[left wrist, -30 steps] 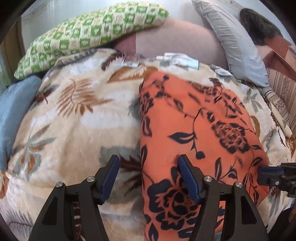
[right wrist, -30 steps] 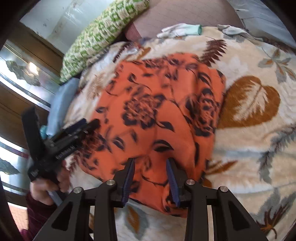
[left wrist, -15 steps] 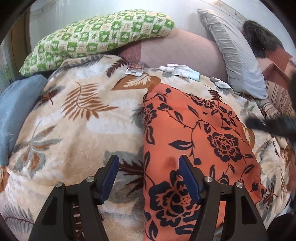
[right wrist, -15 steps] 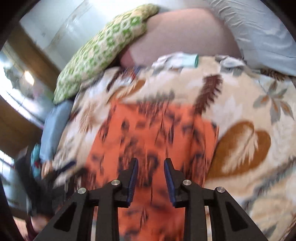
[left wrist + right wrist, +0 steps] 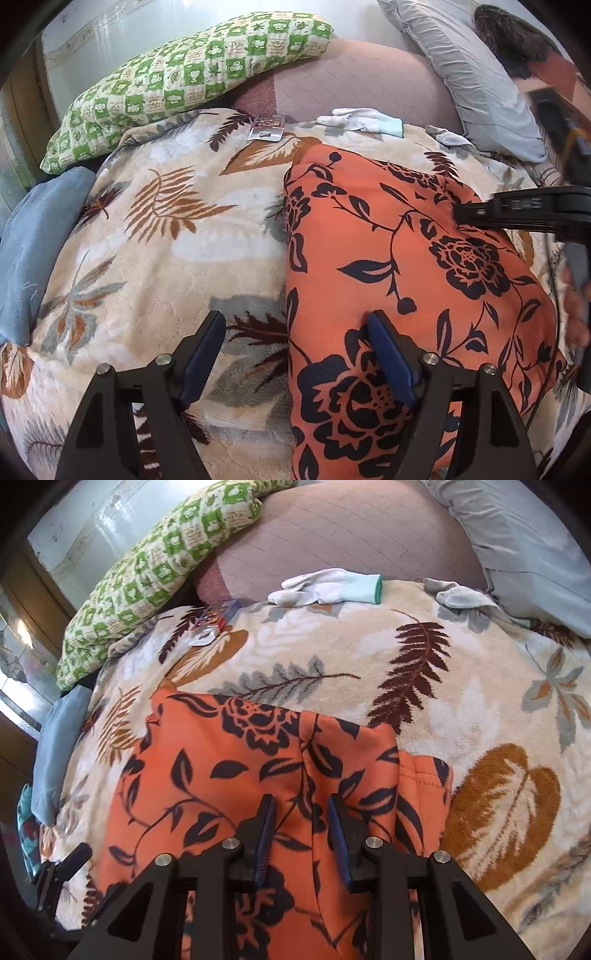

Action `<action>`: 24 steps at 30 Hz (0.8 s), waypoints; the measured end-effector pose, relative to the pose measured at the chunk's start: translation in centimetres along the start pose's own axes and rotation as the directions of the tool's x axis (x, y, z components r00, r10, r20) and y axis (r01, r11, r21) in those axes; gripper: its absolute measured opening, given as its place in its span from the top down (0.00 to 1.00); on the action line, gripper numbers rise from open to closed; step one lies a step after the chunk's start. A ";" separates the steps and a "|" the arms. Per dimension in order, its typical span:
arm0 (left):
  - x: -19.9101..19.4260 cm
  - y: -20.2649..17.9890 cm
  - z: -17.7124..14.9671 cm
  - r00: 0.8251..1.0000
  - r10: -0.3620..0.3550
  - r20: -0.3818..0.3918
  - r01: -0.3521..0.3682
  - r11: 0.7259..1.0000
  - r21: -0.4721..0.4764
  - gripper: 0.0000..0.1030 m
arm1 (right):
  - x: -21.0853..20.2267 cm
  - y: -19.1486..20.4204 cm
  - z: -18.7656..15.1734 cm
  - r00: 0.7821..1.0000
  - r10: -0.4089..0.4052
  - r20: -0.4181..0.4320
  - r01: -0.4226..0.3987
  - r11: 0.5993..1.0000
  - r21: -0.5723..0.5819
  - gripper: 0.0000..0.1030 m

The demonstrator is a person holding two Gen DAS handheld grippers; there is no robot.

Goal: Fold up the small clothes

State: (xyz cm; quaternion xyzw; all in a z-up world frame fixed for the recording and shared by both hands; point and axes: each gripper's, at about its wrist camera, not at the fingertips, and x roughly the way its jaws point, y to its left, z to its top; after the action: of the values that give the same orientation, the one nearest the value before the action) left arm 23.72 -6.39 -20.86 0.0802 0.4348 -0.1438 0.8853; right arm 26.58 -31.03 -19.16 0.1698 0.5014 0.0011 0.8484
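Orange cloth with dark flowers (image 5: 406, 266), the one garment I count, lies already folded into a rough rectangle on the leaf-patterned blanket (image 5: 166, 258). I judge one or two folds are left. My left claw (image 5: 295, 354) is spread wide, grasping nothing, the cloth's left edge between its fingers. My right claw (image 5: 303, 834) hovers over the cloth, partly parted, also grasping nothing. Far ahead I count two white gloves (image 5: 325, 587) and three pillows.
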 end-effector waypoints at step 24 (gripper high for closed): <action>-5.3 -1.3 -3.5 0.987 0.113 0.116 -0.122 0.989 0.079 0.16 | -6.8 0.6 -12.8 1.000 0.007 0.024 -0.005 0.996 -0.092 0.68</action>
State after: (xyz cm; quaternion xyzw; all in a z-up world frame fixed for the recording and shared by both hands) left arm 17.61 -5.74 -18.75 0.1357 0.3727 -0.1142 0.9108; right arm 12.38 -27.92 -18.79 0.1320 0.4899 0.0247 0.8614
